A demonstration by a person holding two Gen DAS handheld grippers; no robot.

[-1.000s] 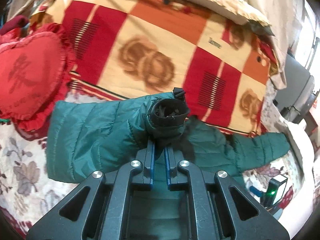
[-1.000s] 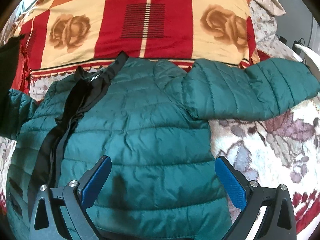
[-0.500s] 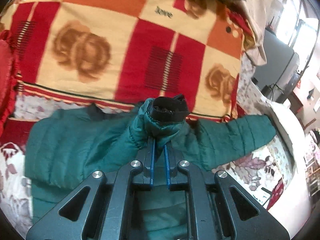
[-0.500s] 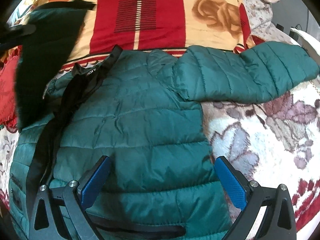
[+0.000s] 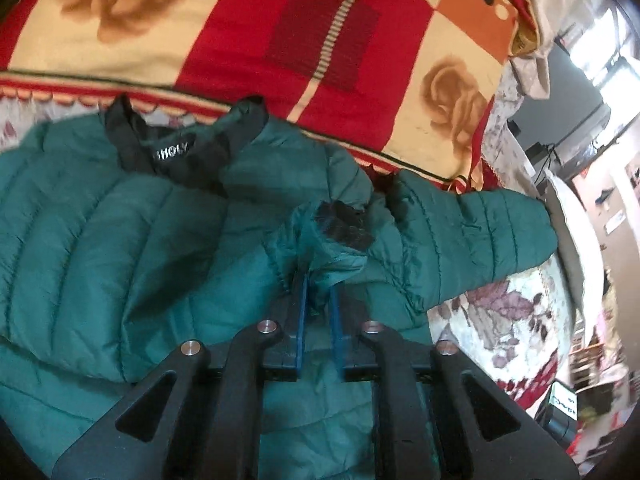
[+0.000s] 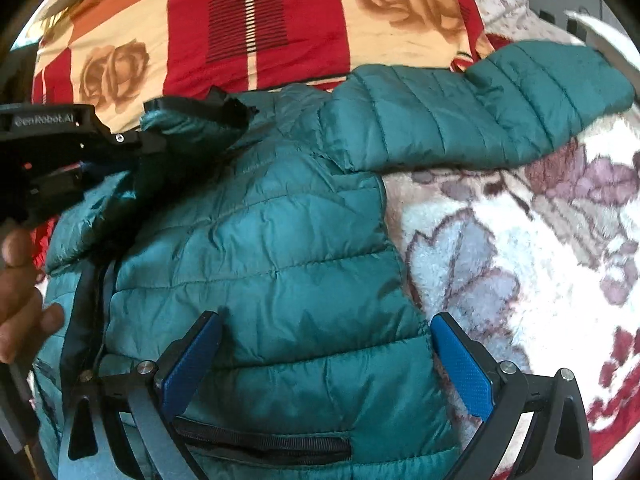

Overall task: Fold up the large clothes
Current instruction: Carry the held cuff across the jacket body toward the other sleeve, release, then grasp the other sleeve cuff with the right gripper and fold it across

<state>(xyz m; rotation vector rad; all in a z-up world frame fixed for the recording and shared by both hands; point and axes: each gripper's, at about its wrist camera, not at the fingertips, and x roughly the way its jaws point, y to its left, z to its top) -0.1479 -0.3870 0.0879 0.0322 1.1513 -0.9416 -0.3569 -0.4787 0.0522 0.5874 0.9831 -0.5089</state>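
A teal quilted puffer jacket (image 6: 288,240) lies front up on the bed, also seen in the left wrist view (image 5: 120,240). My left gripper (image 5: 318,280) is shut on the jacket's left sleeve cuff (image 5: 340,228) and holds it over the chest; it shows in the right wrist view (image 6: 132,140) at the left with the cuff (image 6: 200,116). The other sleeve (image 6: 500,116) stretches out to the right. My right gripper (image 6: 324,332) is open and empty above the jacket's lower right front.
A red, cream and orange rose-patterned blanket (image 6: 248,28) lies behind the jacket. A white floral bed cover (image 6: 520,260) lies to the right. A person's hand (image 6: 20,296) shows at the left edge. Room furniture (image 5: 592,112) stands beyond the bed's right side.
My left gripper has carried the sleeve cuff rightward across the jacket's body and lower toward the chest. My right gripper has stayed open, drifting slightly over the lower front.
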